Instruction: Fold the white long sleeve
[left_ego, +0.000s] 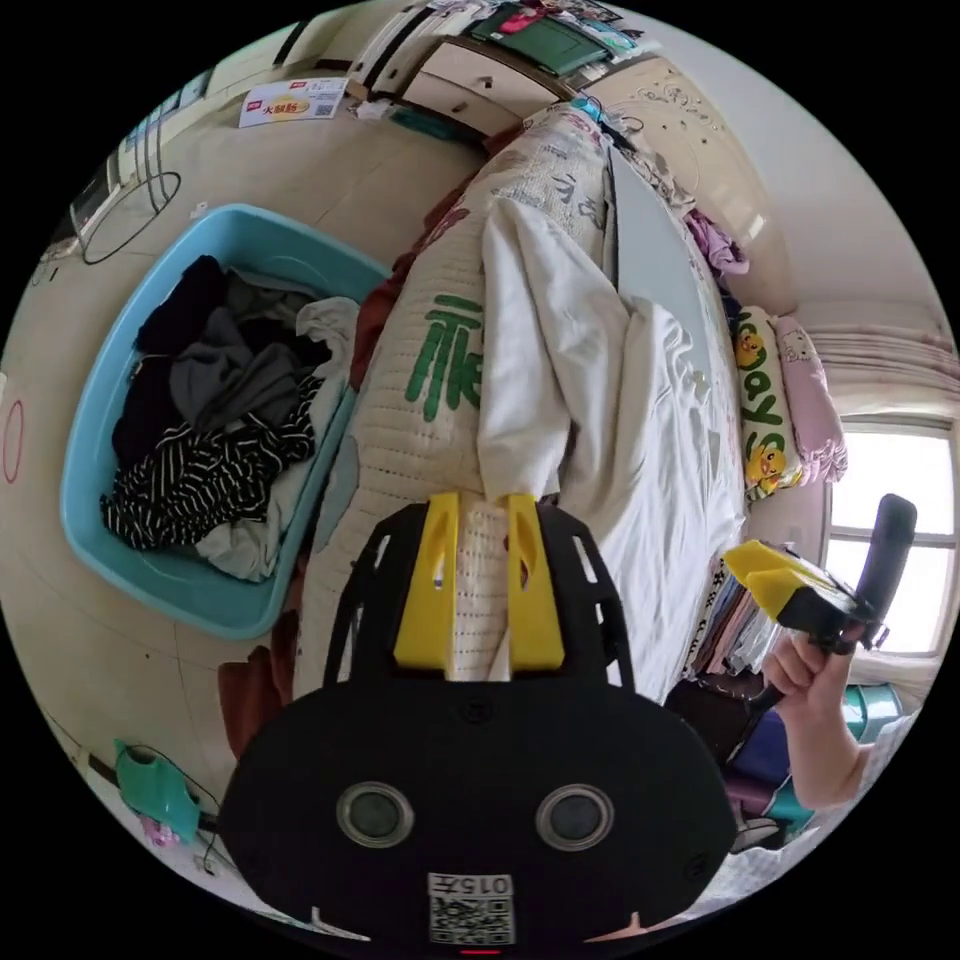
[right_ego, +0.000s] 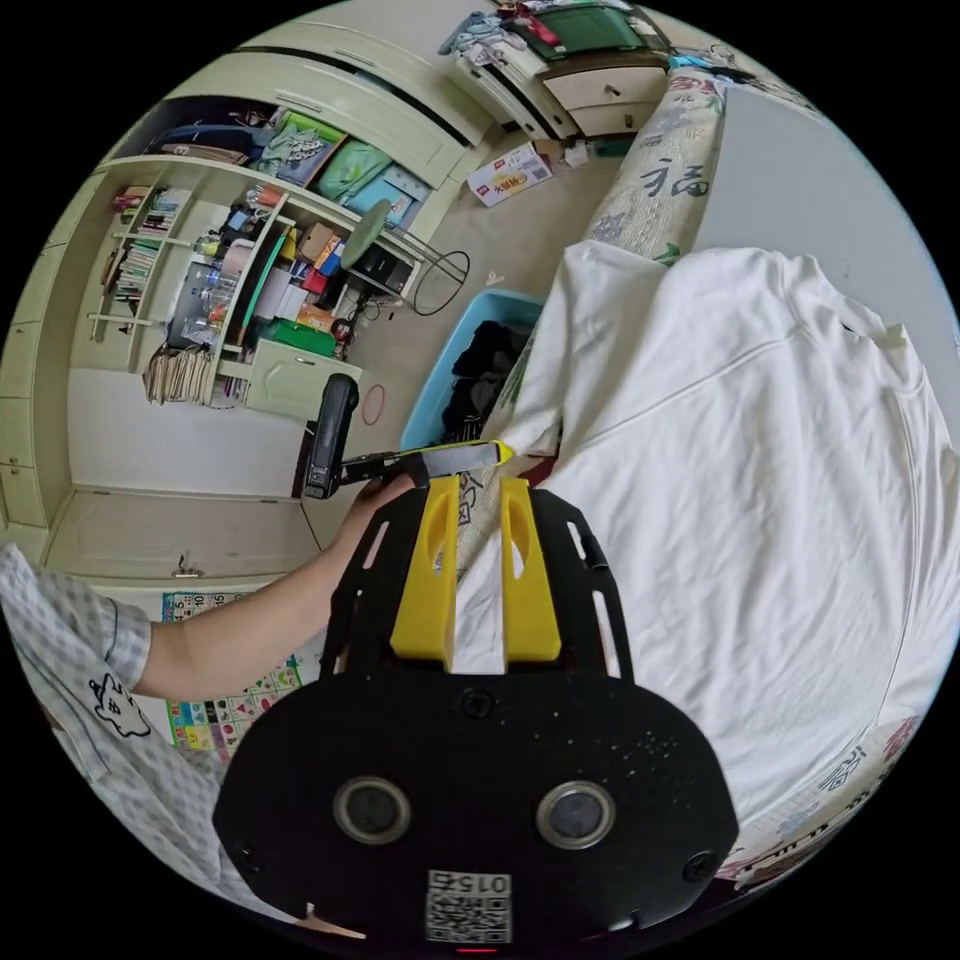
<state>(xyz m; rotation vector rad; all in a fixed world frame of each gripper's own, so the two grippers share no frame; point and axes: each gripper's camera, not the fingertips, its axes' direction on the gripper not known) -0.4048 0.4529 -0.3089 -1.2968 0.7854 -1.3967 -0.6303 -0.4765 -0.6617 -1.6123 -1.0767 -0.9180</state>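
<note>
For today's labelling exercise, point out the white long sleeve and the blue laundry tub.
white long sleeve (right_ego: 740, 480), right gripper view, on its chest.
blue laundry tub (left_ego: 150, 590), left gripper view, on its near rim.

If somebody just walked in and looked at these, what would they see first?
Probably the big white long sleeve spread over the bed, with one sleeve hanging off the edge near the left gripper. Next, the blue basket on the floor beside the bed, heaped with dark and striped clothes. The right gripper hovers over the shirt's lower edge with its yellow jaws apart.
</note>
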